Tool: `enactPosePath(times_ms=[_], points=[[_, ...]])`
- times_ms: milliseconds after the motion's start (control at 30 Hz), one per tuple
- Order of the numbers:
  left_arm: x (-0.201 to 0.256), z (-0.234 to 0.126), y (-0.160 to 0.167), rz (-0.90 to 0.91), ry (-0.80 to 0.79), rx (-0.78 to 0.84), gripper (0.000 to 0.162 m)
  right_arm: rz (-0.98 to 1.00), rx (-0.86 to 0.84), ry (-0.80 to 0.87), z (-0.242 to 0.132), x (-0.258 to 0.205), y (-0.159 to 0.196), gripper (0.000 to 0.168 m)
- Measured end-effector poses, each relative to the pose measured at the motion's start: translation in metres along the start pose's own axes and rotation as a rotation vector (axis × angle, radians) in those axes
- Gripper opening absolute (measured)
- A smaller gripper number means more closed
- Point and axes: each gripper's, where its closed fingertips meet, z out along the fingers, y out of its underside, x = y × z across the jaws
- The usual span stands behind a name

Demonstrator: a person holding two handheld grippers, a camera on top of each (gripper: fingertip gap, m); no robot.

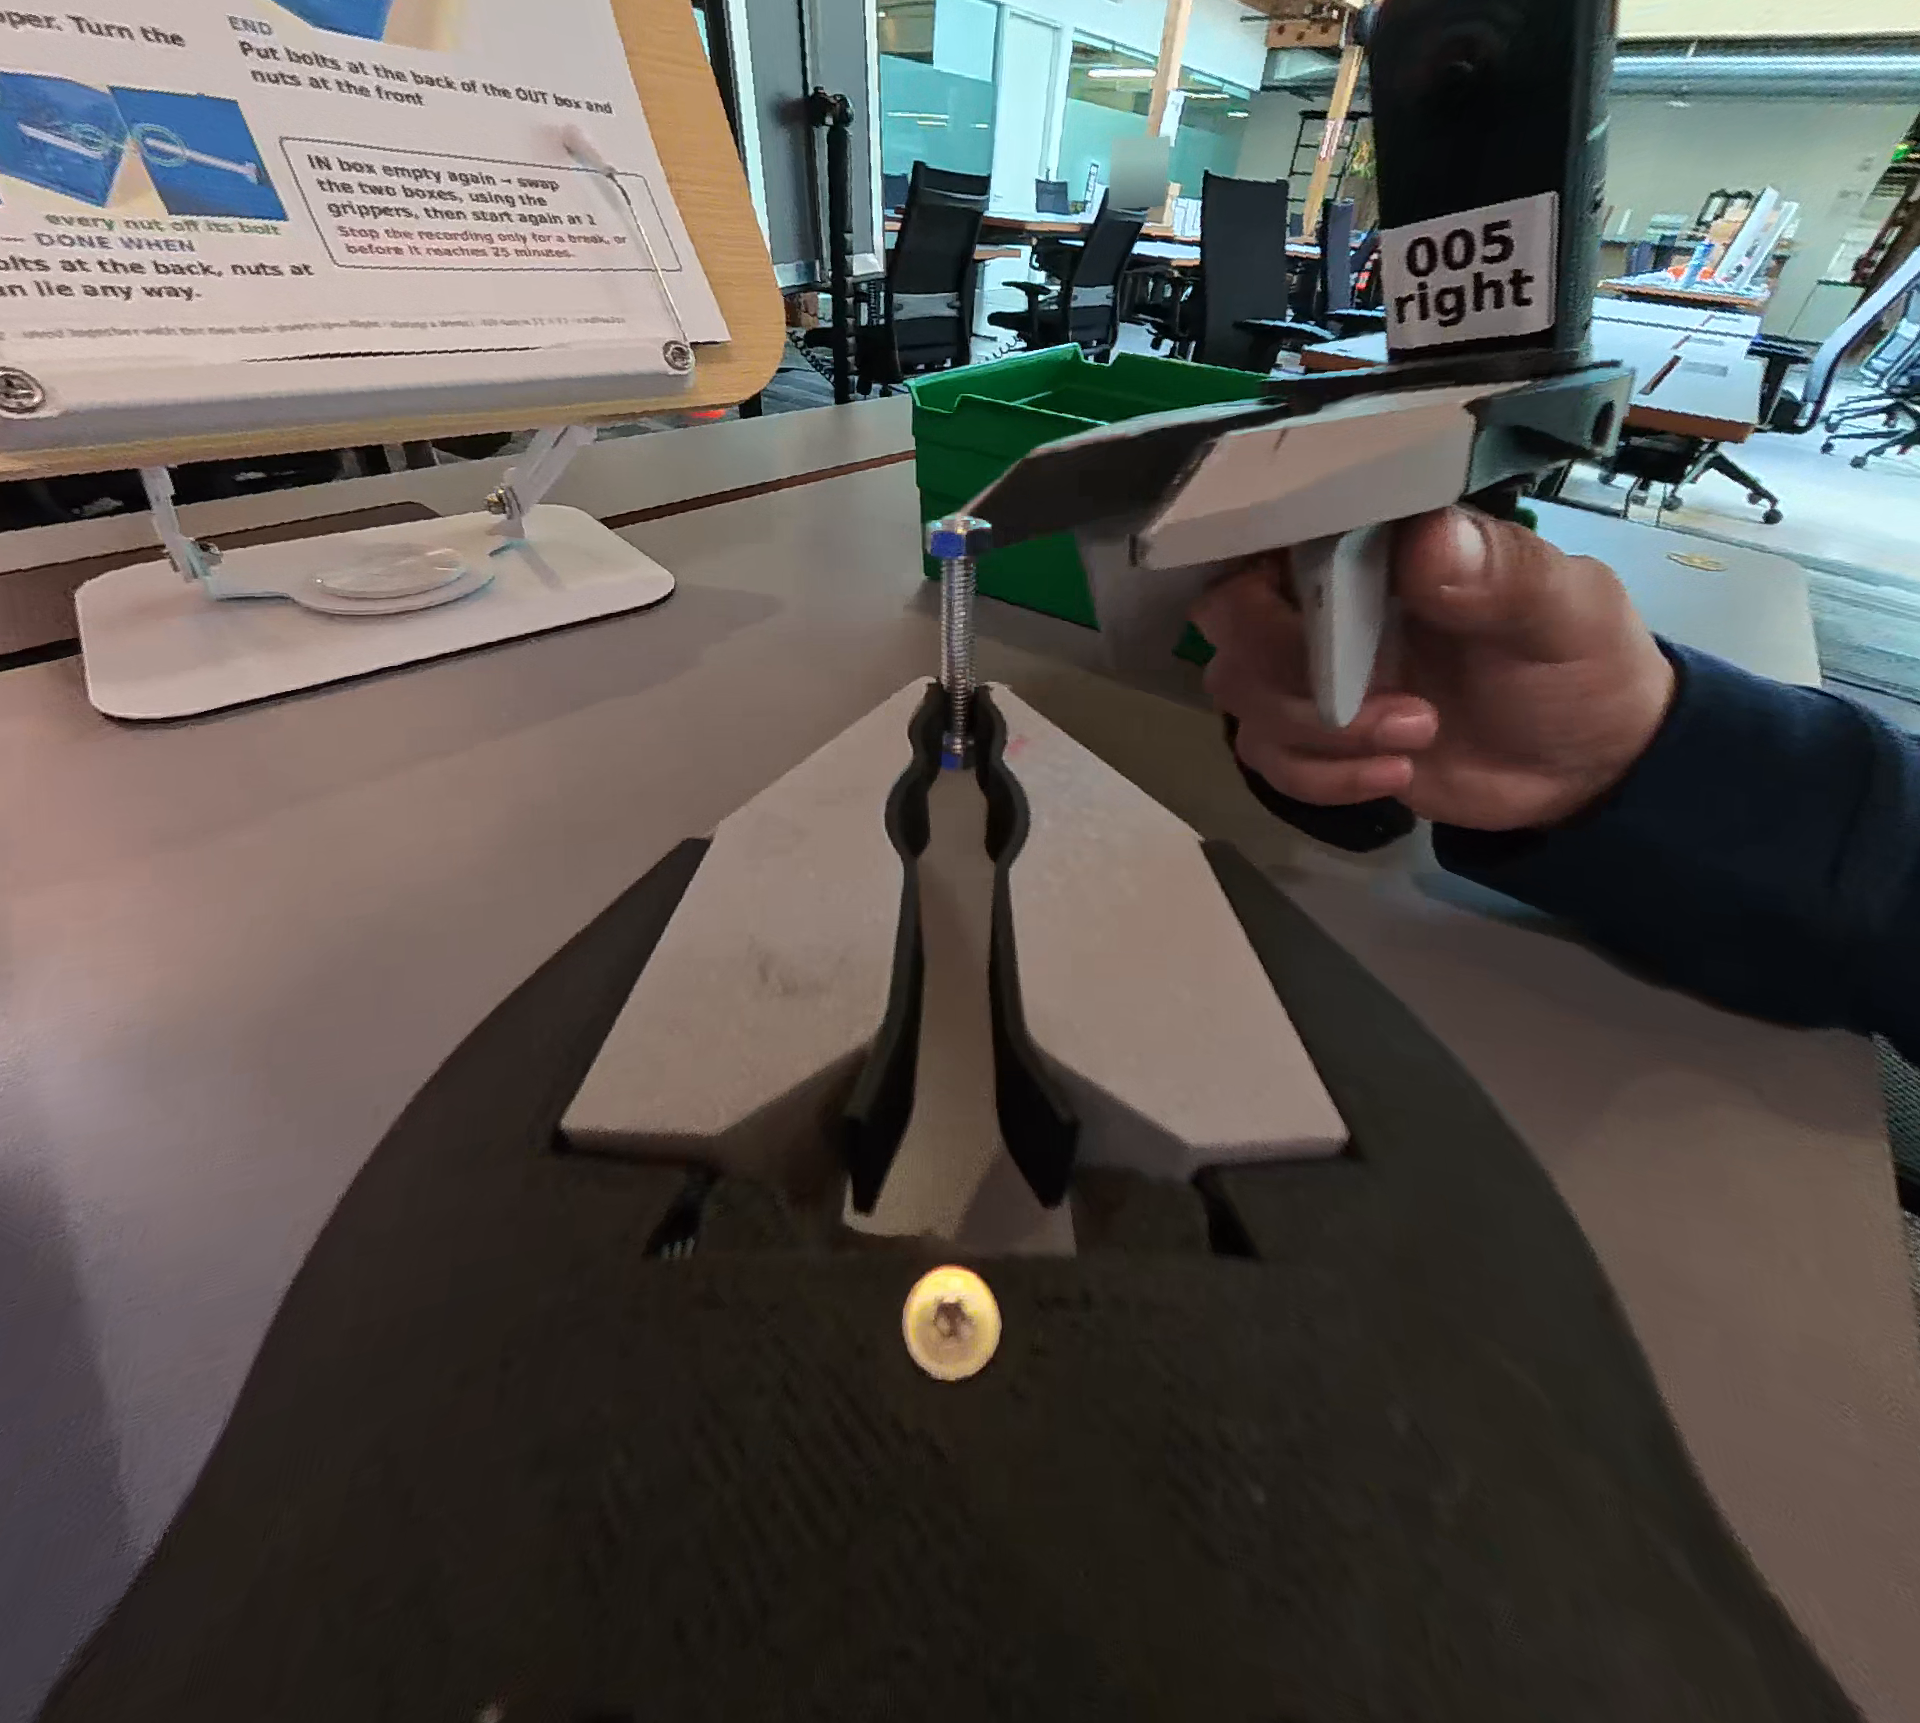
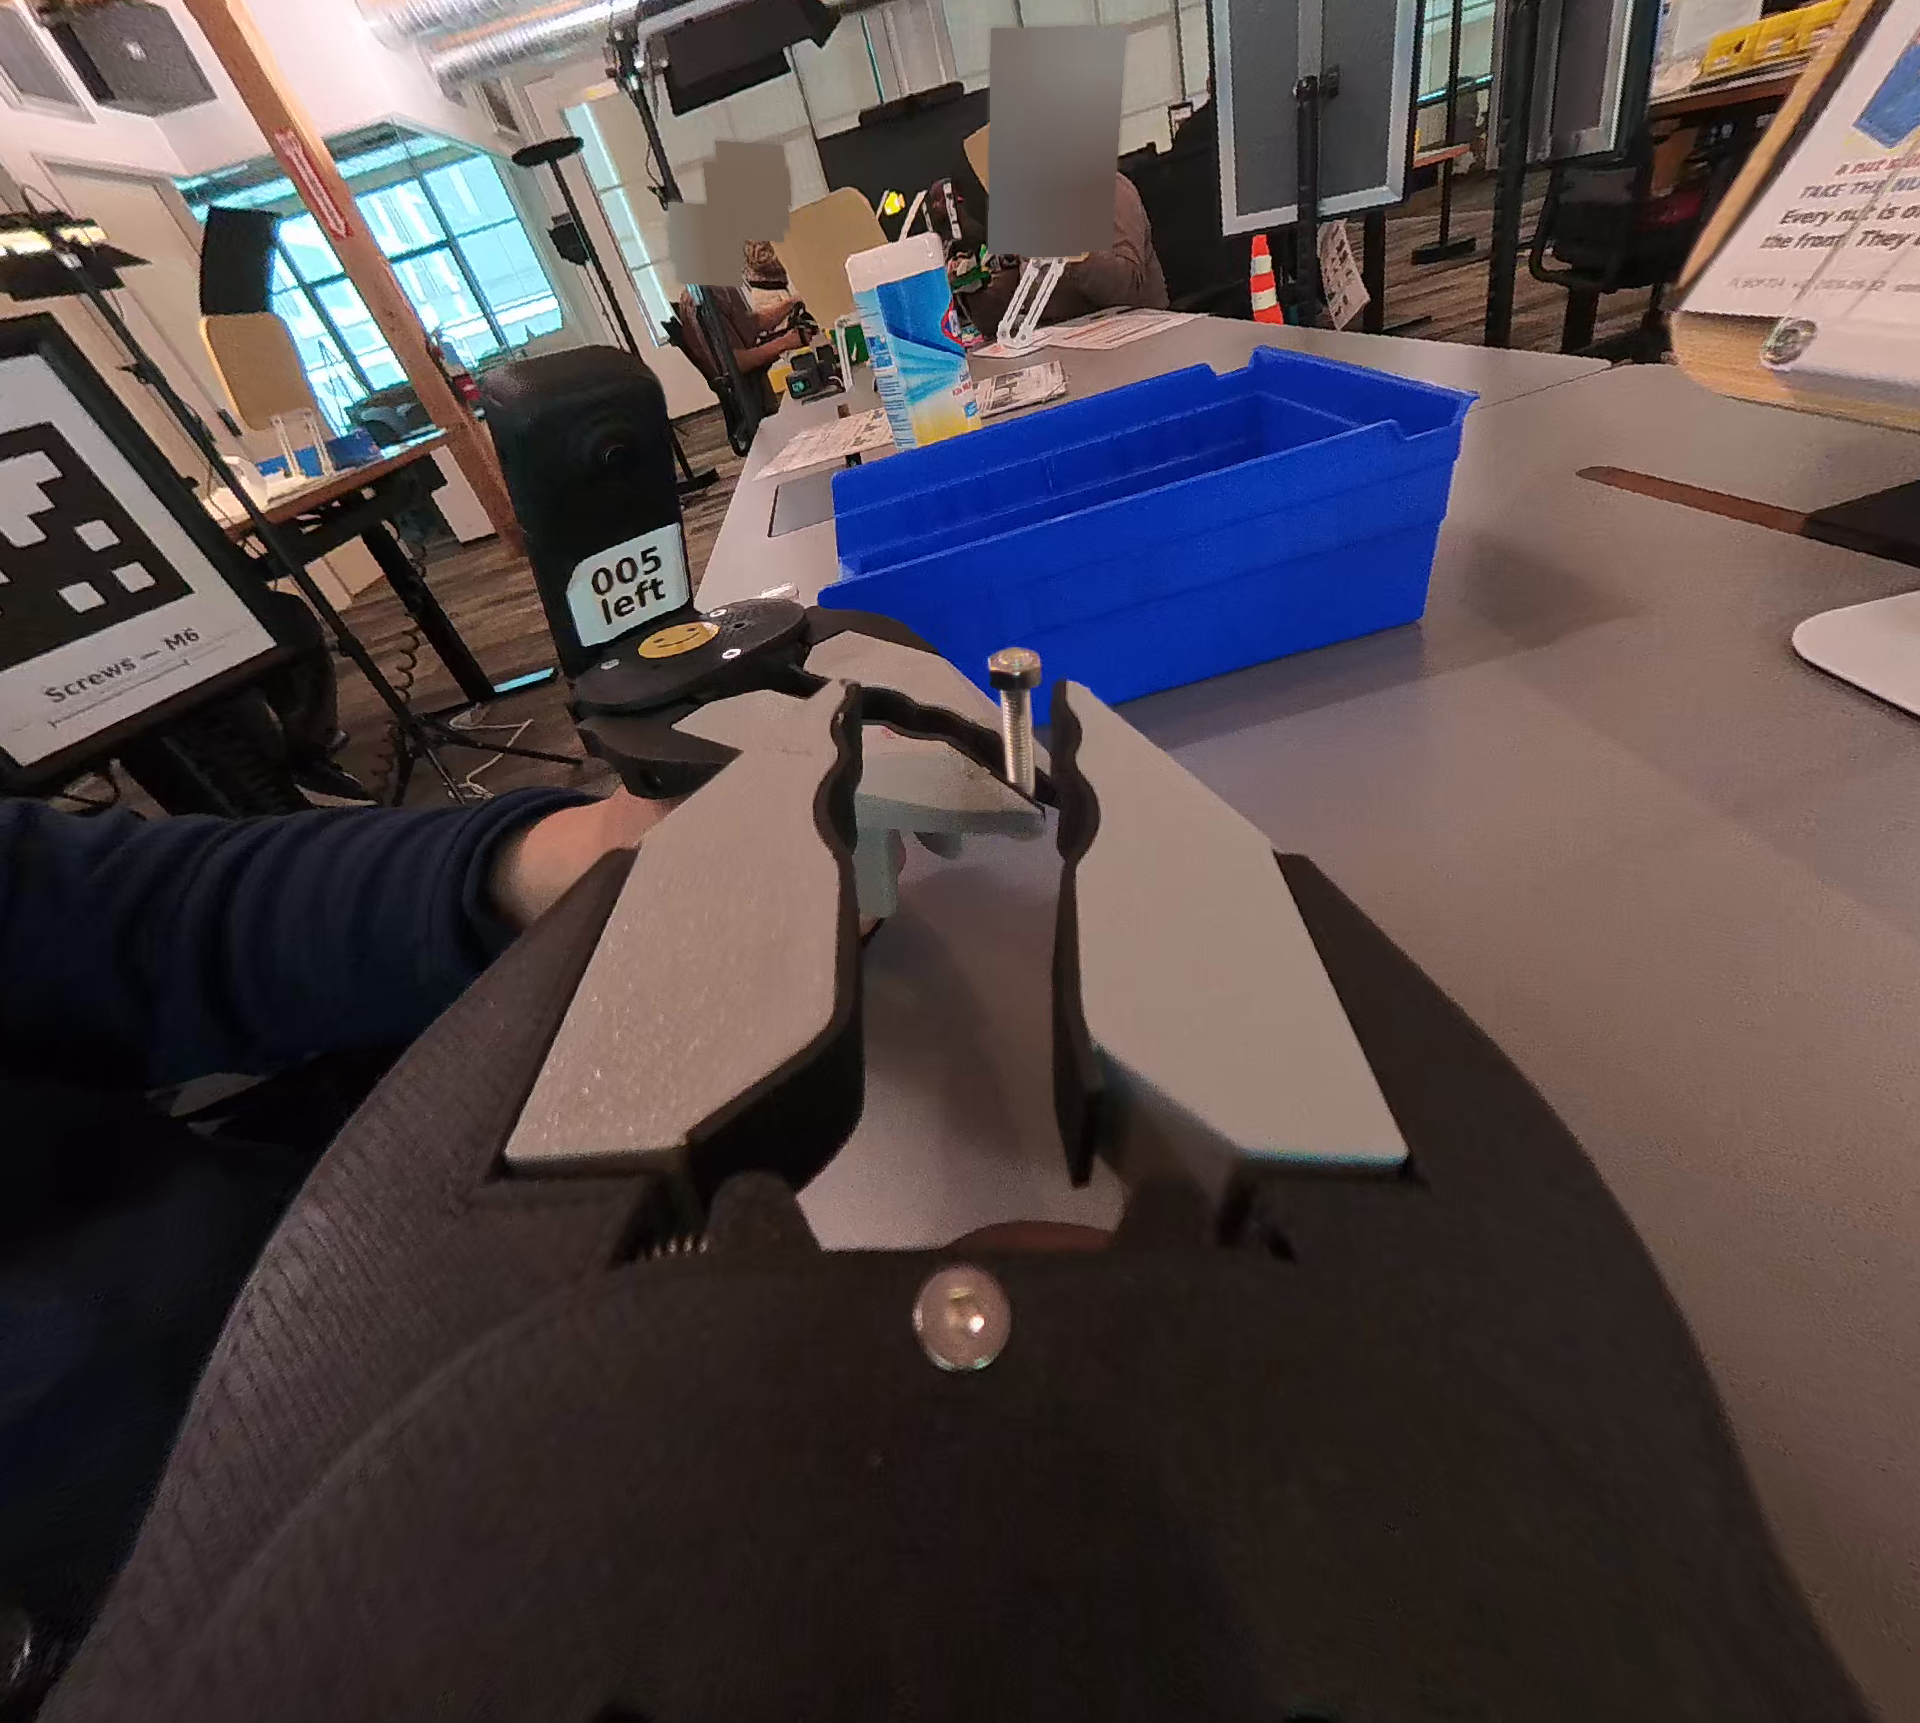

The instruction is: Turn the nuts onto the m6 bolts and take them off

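Observation:
A silver M6 bolt (image 1: pixel 956 624) stands upright above the grey table, hex head (image 1: pixel 956 541) on top. My left gripper (image 1: pixel 956 699) is shut on its lower end, where a bluish-tinted nut (image 1: pixel 956 754) sits between the pads. My right gripper (image 2: pixel 956 707) is open, its jaws on either side of the bolt (image 2: pixel 1016 723) just below the head; the bolt is close to the right-hand finger (image 2: pixel 1070 738). In the left wrist view the right gripper (image 1: pixel 987 522) comes in from the right, tip at the bolt head. The left gripper (image 2: pixel 1023 803) shows in the right wrist view under the bolt.
A green bin (image 1: pixel 997 468) stands behind the bolt. A blue bin (image 2: pixel 1143 530) stands on the table beyond the right gripper. An instruction sheet on a stand (image 1: pixel 312 115) with a white base (image 1: pixel 374 613) is at the back. A framed marker board (image 2: pixel 83 530) stands beside the table. Only a small space, under 4 cm, lies between the two pairs of fingers. The white base (image 1: pixel 374 613) is about 35 cm from both grippers' fingertips.

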Motion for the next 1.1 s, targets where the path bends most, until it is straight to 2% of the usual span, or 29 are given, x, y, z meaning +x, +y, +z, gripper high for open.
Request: enactPosePath(times_ms=[200, 400, 567, 667, 1100], points=[[0.027, 0.008, 0.008, 0.082, 0.096, -0.045, 0.004, -0.027, -0.052, -0.039, 0.013, -0.009, 0.013, 0.029], [0.009, 0.004, 0.005, 0.019, 0.031, -0.028, 0.004, -0.012, -0.014, -0.002, 0.004, 0.0, 0.004, 0.031], [0.01, 0.004, 0.005, 0.024, 0.037, -0.028, 0.003, -0.01, -0.033, 0.027, 0.002, 0.005, 0.006, 0.023], [0.014, 0.006, 0.008, 0.049, 0.046, -0.042, 0.003, -0.029, -0.065, 0.048, 0.004, 0.007, 0.012, 0.007], [0.018, 0.007, 0.005, 0.074, 0.041, -0.02, 0.007, 0.039, -0.072, 0.005, 0.006, 0.002, 0.014, 0.006]])
